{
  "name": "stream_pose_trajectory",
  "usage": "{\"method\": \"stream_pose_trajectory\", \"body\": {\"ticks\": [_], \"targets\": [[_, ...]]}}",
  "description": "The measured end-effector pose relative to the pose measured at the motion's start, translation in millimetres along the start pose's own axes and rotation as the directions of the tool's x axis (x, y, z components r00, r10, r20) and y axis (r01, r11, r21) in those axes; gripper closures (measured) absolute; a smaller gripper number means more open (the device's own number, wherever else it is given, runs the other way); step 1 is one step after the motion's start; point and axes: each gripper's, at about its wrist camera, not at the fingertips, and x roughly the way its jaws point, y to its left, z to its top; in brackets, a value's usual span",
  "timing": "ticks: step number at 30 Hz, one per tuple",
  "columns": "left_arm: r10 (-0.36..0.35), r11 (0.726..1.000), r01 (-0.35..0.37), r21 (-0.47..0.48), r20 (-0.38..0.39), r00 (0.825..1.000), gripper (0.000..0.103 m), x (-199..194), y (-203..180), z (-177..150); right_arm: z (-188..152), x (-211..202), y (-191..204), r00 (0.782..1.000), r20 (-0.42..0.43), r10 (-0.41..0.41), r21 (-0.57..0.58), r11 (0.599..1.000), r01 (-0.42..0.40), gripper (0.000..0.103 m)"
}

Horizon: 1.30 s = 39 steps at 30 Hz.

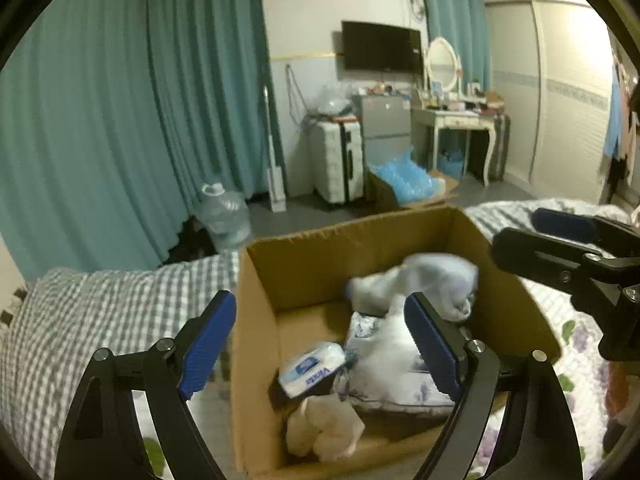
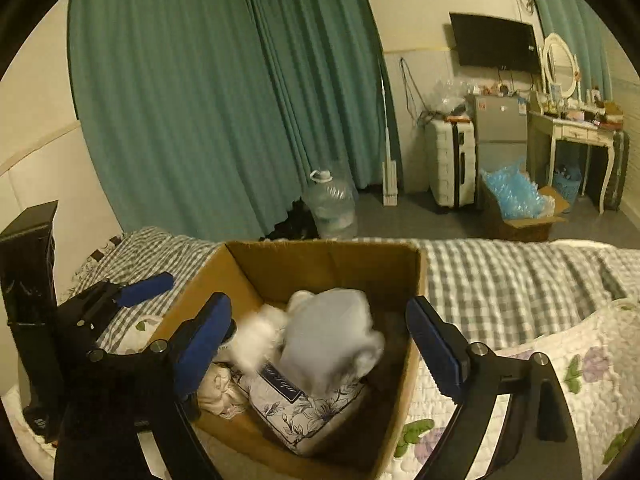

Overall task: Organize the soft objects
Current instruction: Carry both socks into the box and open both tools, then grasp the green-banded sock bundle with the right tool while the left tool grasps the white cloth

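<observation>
An open cardboard box (image 1: 360, 228) (image 2: 320, 264) stands on the bed. Inside lie a floral pillow (image 1: 392, 364) (image 2: 308, 412), a white and blue tissue pack (image 1: 312, 368) and a cream soft item (image 1: 324, 428) (image 2: 218, 392). A pale blue and white plush (image 1: 432, 280) (image 2: 328, 332), blurred, sits on top of the pillow with no finger touching it. My left gripper (image 1: 320, 320) (image 2: 120, 292) is open above the box's near left side. My right gripper (image 2: 318, 316) (image 1: 536, 236) is open over the box's right side, its blue pads wide apart and holding nothing.
The bed carries a grey checked sheet (image 1: 120, 312) (image 2: 500, 280) and a floral quilt (image 2: 560, 380). A black upright object (image 2: 28, 280) stands at the bed's left. On the floor beyond are a water jug (image 1: 224, 216), a white suitcase (image 1: 340, 160) and a box of blue plastic (image 1: 408, 184).
</observation>
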Motion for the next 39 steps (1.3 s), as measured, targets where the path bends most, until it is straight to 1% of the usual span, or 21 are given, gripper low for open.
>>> {"method": "stream_pose_trajectory", "body": {"ticks": [3,4,5,7,10,12,14,18,21,24,28,29,31,34,39], "targets": [[0.000,1.000,0.001,-0.010,0.022,1.000,0.016,-27.6,5.6,2.3,5.0,-20.2,8.3,0.999,0.027,-0.047,-0.036,0.998,0.048,0.010],[-0.002,1.000,0.002,-0.009,0.036,0.999,0.016,-43.6,7.3,3.5,5.9,-29.7,11.5,0.998,0.033,-0.056,-0.043,0.997,0.057,0.009],[-0.001,1.000,0.001,-0.009,0.045,0.999,0.016,-50.5,9.6,4.6,7.1,-42.5,15.8,0.997,0.038,-0.063,-0.048,0.997,0.065,0.008],[0.003,1.000,-0.002,-0.008,0.077,0.997,0.016,-79.0,14.4,6.1,7.0,-59.6,22.8,0.996,0.039,-0.076,-0.059,0.995,0.078,0.007],[-0.008,1.000,0.009,-0.008,0.118,0.993,0.015,-122.7,18.3,6.1,2.7,-96.9,38.8,0.994,0.049,-0.102,-0.084,0.991,0.106,0.005],[-0.013,1.000,0.015,-0.008,0.135,0.991,0.012,-144.1,18.8,1.6,-2.4,-114.6,46.8,0.993,0.041,-0.114,-0.093,0.989,0.117,0.005],[-0.017,1.000,0.017,-0.002,0.144,0.989,0.010,-164.3,20.7,-7.2,-11.2,-133.3,54.0,0.992,0.036,-0.120,-0.099,0.988,0.123,0.004],[-0.015,1.000,0.012,0.021,0.118,0.993,0.010,-186.4,24.2,-34.5,-35.6,-152.7,74.5,0.993,0.001,-0.120,-0.115,0.986,0.119,0.004],[-0.035,0.999,0.034,0.025,0.065,0.997,0.010,-184.6,31.2,-60.4,-61.6,-154.7,90.3,0.994,-0.037,-0.101,-0.109,0.989,0.097,0.004],[-0.043,0.999,0.043,0.010,0.015,0.999,0.010,-175.0,40.2,-86.2,-88.5,-143.3,98.6,0.992,-0.088,-0.090,-0.098,0.992,0.082,0.004],[-0.022,1.000,0.022,-0.006,-0.045,0.999,0.010,-154.9,49.8,-122.6,-125.6,-116.3,106.0,0.983,-0.170,-0.063,-0.084,0.995,0.049,0.004],[-0.014,1.000,0.014,-0.008,-0.055,0.998,0.010,-149.5,52.3,-130.7,-138.1,-105.8,109.9,0.980,-0.192,-0.054,-0.082,0.996,0.039,0.004],[-0.016,1.000,0.015,-0.016,-0.064,0.998,0.010,-141.4,56.2,-143.7,-152.1,-89.2,112.6,0.973,-0.226,-0.047,-0.075,0.997,0.031,0.004],[-0.024,1.000,0.022,-0.020,-0.091,0.996,0.010,-123.6,61.5,-161.0,-176.0,-54.2,115.0,0.953,-0.300,-0.029,-0.066,0.998,0.010,0.004],[-0.021,1.000,0.022,0.004,-0.147,0.989,0.010,-97.8,65.6,-182.1,-193.1,-14.0,114.9,0.932,-0.361,-0.015,-0.070,0.997,-0.011,0.004]]}}
